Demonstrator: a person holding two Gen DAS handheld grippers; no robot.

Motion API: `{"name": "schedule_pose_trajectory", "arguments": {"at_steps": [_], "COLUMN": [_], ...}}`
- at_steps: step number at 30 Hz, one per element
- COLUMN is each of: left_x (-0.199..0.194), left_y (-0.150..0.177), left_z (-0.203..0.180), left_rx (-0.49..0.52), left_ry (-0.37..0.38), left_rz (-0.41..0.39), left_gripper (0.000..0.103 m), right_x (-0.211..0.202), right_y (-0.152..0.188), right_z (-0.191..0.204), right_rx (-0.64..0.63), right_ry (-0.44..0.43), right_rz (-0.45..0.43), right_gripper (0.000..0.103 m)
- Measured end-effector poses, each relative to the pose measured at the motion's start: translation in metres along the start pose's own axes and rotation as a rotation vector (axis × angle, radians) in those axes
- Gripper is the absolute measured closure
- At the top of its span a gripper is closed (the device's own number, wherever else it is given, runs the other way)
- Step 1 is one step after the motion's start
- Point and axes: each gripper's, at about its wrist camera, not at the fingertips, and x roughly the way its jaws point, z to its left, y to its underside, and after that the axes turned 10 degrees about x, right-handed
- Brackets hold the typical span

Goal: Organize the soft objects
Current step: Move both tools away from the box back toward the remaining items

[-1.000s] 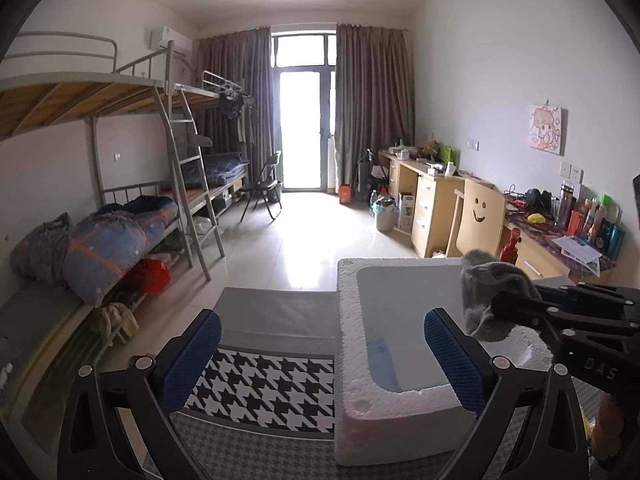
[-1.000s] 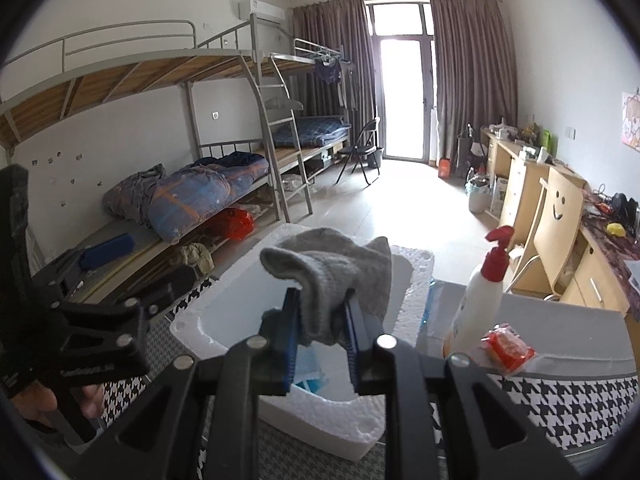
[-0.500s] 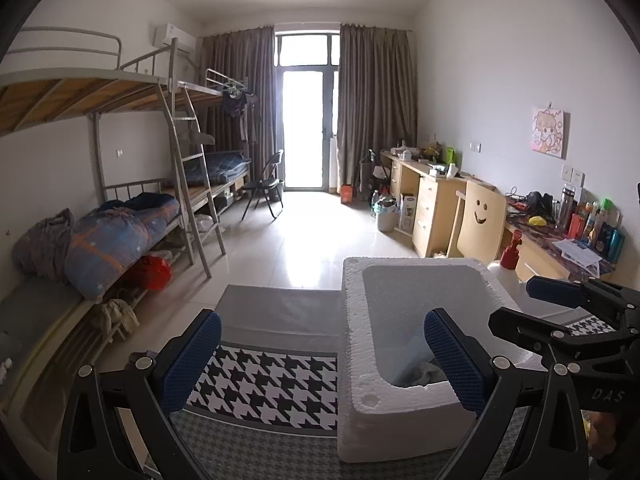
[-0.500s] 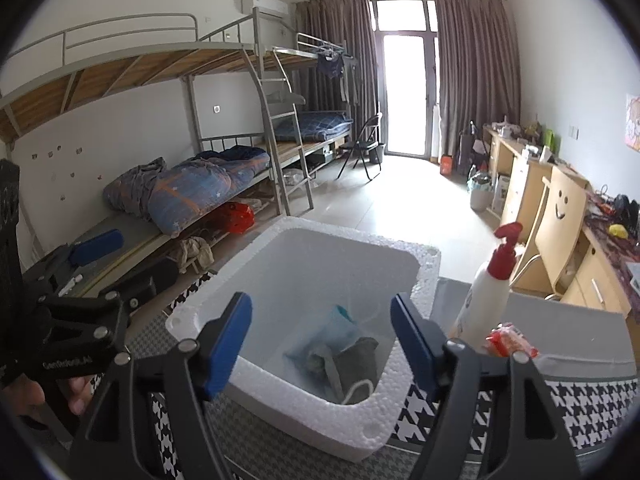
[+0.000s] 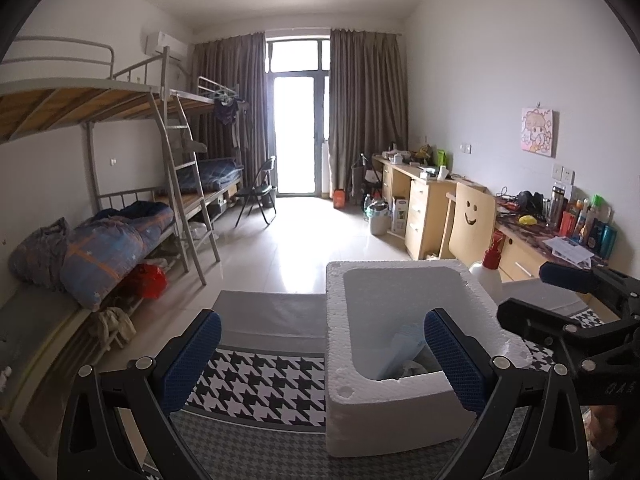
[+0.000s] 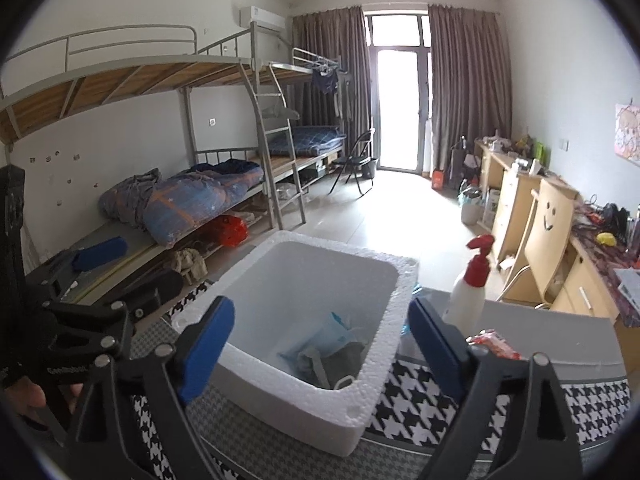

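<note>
A dormitory room stretches back to a curtained glass door, with grey metal bunk beds (image 6: pixel 224 80) along one wall and pale wooden desks (image 5: pixel 424 200) along the other. In front lies a table covered by a black-and-white houndstooth cloth (image 5: pixel 260 388).

On that cloth stands a white polystyrene foam box (image 6: pixel 360 412), open at the top. The right gripper (image 6: pixel 320 340) hangs over its near edge with blue-padded fingers (image 6: pixel 206 340) spread wide; its jaws have just been opening and nothing sits between the pads. Beyond and below the gap between those fingers, on the floor of the box, lies a grey knitted cloth (image 6: pixel 340 364), crumpled against a pale blue plastic packet (image 6: pixel 332 334). Neither finger touches it. Just beyond the right finger stands a white spray bottle with a red trigger head (image 6: pixel 470 292), and beside that finger's outer side lies a red-and-white plastic wrapper (image 6: pixel 494 344).

The left gripper (image 5: pixel 320 360) is released too, its blue pads (image 5: pixel 192 364) far apart and empty. Its left finger is over the houndstooth cloth; its right finger overlaps the box's near corner in the picture, though whether it touches I cannot tell. From this view only the blue packet (image 5: pixel 404 350) and a scrap of fabric show inside the box (image 5: pixel 360 412). A hand (image 6: pixel 28 396) grips the left gripper's handle at the edge of the right view.
</note>
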Motion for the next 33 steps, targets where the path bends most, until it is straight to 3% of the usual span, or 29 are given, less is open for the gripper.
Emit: {"name": "schedule_pose_trajectory", "arguments": {"at_steps": [18, 33], "left_x": [-0.027, -0.057], "left_y": [-0.004, -0.003], "left_z": [-0.02, -0.039], "left_rx": [0.031, 0.062], "left_ry": [0.047, 0.103], "left_rz": [-0.036, -0.094], "left_gripper": [0.001, 0.001], "right_x": [-0.032, -0.069], "right_y": [0.005, 0.019], "right_z": [-0.015, -0.026], "right_rx": [0.025, 0.035], "right_ry": [0.001, 0.061], "right_rz": [-0.05, -0.111], "right_gripper": [0.008, 0.008]}}
